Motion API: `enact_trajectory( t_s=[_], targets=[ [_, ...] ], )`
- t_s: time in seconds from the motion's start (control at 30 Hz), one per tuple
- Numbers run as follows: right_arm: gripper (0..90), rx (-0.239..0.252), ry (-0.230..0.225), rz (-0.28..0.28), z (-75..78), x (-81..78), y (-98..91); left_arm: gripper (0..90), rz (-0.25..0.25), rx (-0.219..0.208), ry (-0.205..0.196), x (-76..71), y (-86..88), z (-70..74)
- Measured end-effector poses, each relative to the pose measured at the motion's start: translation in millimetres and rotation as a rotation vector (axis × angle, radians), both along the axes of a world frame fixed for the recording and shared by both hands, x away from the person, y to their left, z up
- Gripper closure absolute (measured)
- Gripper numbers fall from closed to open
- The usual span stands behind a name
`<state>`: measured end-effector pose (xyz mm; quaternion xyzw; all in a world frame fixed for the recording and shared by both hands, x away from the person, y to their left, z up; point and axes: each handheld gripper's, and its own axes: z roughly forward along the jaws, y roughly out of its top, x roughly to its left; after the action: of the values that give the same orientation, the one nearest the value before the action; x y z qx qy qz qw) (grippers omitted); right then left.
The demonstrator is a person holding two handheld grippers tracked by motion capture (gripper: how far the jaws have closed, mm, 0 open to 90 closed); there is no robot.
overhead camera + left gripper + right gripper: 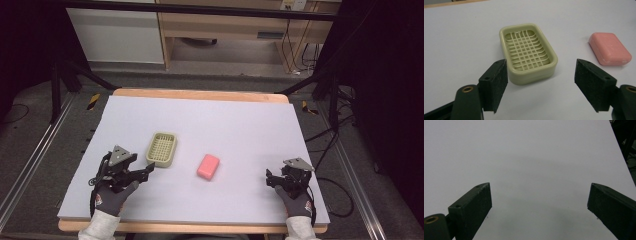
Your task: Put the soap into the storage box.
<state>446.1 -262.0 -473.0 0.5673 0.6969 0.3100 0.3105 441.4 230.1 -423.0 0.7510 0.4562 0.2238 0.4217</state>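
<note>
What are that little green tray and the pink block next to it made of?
The green tray looks like moulded plastic: smooth, slightly glossy rounded rim and a thin open grid floor, like a soap dish. The pink block looks like a bar of soap: matte, waxy surface, softly rounded edges, faint pale scuffs. I can't confirm either by sight alone.

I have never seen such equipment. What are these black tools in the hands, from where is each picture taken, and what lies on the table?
A person wearing gloves holds a two-jaw gripper in each hand: the left gripper and the right gripper. One camera looks down from above; one camera rides on each gripper, looking along its black jaws. On the white table lie a green soap dish, empty, and a pink soap bar beside it. Both grippers are open and hold nothing. The left one faces the dish.
</note>
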Motion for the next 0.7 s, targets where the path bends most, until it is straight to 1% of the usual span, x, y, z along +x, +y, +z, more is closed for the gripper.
enact_trajectory(
  t_s=[0.07,0.13,0.2,0.27,0.33,0.7],
  targets=[
    [5.8,0.0,0.0,0.0,0.0,0.0,-0.1,26.4,-0.008,0.01,-0.002,0.9,-3.3,1.6],
    [5.8,-0.001,0.0,0.0,0.0,-0.1,0.1,26.2,-0.014,0.007,-0.002,2.2,-7.6,3.3],
    [5.8,0.008,0.003,0.0,0.4,-0.4,0.3,26.1,-0.019,0.014,-0.001,2.7,-8.8,4.1],
    [5.8,0.008,0.003,0.001,0.4,-0.3,0.3,26.1,-0.022,0.013,-0.004,3.6,-12.2,5.3],
    [5.8,-0.001,-0.001,-0.002,0.3,-0.1,-0.1,25.9,-0.032,0.023,-0.01,4.8,-17.2,7.7],
    [5.7,0.003,-0.002,-0.004,0.6,-0.3,-0.3,25.4,-0.063,0.022,-0.018,7.9,-35.6,12.1]
  ],
)
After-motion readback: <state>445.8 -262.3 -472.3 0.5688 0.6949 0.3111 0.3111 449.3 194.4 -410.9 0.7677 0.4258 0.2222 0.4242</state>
